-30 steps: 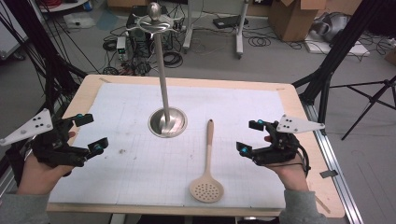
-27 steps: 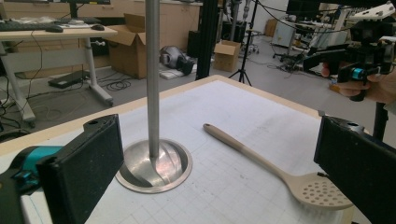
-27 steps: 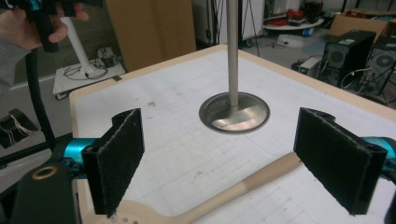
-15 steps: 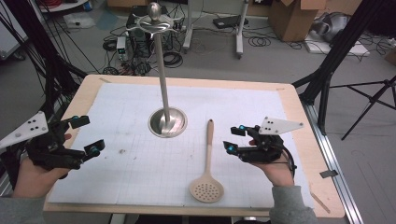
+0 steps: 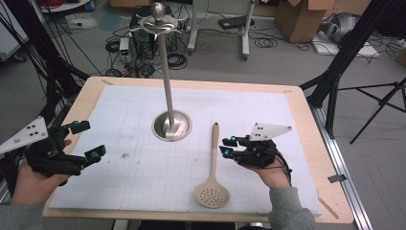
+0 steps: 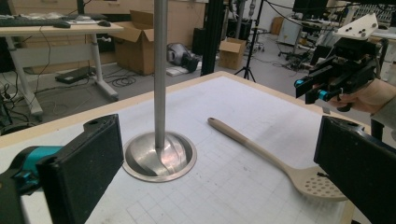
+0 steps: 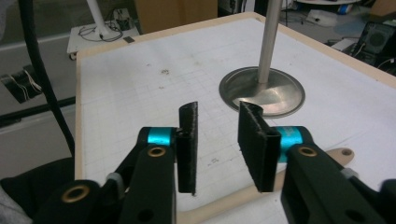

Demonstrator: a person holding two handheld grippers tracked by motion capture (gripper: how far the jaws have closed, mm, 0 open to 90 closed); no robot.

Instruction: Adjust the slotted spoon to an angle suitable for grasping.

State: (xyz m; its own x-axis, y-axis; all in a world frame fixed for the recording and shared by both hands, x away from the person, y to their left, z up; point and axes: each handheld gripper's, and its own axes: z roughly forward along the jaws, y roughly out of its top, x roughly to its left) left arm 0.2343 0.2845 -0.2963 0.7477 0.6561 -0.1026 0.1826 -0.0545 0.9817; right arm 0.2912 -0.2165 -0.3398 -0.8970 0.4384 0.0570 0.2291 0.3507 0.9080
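A beige slotted spoon (image 5: 213, 165) lies on the white gridded mat, its perforated head toward the front edge. A metal stand (image 5: 171, 125) with a round base and a tall pole rises just left of the handle's far tip. My right gripper (image 5: 226, 145) is open and hovers right beside the spoon's handle. In the right gripper view the spoon's handle (image 7: 233, 200) passes under the parted jaws of the right gripper (image 7: 218, 140). My left gripper (image 5: 91, 140) is open at the mat's left edge, well away from the spoon. In the left gripper view its wide-spread jaws frame the stand (image 6: 159, 156) and the spoon (image 6: 261, 151).
The white mat (image 5: 143, 172) covers a wooden table (image 5: 306, 120). Hooks (image 5: 158, 24) crown the stand's pole high above the table. Tripod legs (image 5: 335, 91) stand off the right side. Cables and boxes lie on the floor behind.
My right gripper has moved left and slightly toward me, from the mat's right part to the spoon's handle. The left gripper has shifted a little toward me. The spoon has not moved.
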